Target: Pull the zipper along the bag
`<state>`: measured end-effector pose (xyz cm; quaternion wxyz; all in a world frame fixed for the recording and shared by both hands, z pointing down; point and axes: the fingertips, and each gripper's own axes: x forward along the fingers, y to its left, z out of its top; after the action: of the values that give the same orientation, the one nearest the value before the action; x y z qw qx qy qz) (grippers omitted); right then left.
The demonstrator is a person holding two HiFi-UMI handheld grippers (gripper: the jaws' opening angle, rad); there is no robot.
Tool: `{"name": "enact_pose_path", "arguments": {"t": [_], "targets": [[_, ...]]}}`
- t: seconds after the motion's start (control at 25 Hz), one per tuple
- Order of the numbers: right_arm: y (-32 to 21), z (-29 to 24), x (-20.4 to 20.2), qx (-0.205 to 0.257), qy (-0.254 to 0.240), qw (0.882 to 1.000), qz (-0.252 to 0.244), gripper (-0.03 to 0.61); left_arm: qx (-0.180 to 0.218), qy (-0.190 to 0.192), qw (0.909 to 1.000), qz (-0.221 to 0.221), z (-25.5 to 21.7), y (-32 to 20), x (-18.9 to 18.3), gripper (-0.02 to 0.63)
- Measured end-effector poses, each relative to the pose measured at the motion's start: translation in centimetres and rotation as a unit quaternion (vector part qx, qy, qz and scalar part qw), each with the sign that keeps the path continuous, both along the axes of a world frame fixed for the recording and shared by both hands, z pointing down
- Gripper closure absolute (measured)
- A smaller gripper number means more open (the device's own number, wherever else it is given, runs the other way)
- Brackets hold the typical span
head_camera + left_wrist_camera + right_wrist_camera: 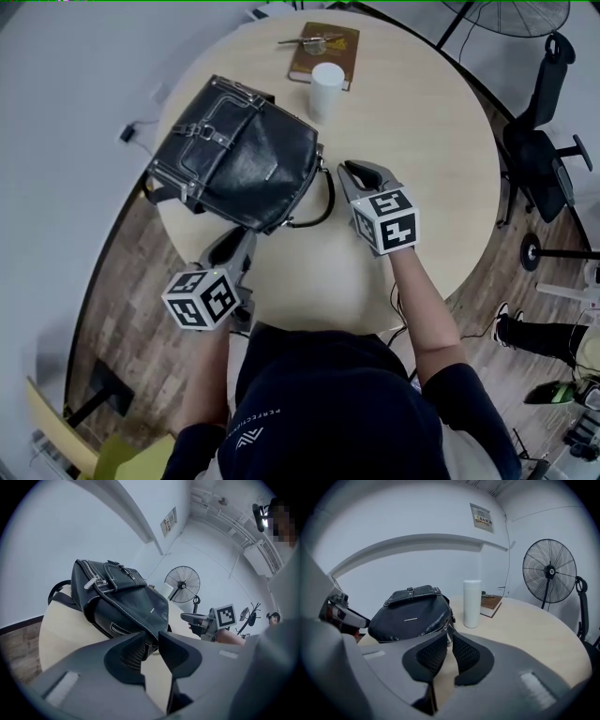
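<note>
The left tongs point(149, 637) stand clearly apart and grip nothing, their tips just at the near lower edge of the black bag point(239, 150). The right tongs point(450, 637) show only a narrow gap, also empty, close beside the bag's strap end. The bag lies on the round desk point(422, 187), with a white cup point(326, 89) and a brown book point(328, 47) beyond it

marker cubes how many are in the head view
2: one cube on the left gripper, lower left by the black bag; the other cube on the right gripper, right of the bag. None looks hidden.
</note>
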<state>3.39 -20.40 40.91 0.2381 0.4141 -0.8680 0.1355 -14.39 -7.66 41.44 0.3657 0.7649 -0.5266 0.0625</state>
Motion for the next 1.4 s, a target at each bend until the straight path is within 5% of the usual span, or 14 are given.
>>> {"name": "enact_pose_path", "arguments": {"t": [0.52, 1.4], "targets": [[4.8, -1.3, 0.3, -0.025, -0.045, 0.999, -0.016, 0.574, 0.054, -0.03, 0.9967, -0.052, -3.3, 0.3, -3.8, 0.611], [7.8, -1.0, 1.2, -0.061, -0.087, 0.994, -0.013, 0.575, 0.058, -0.033, 0.993, -0.097, -3.0, 1.2, -5.4, 0.6]]}}
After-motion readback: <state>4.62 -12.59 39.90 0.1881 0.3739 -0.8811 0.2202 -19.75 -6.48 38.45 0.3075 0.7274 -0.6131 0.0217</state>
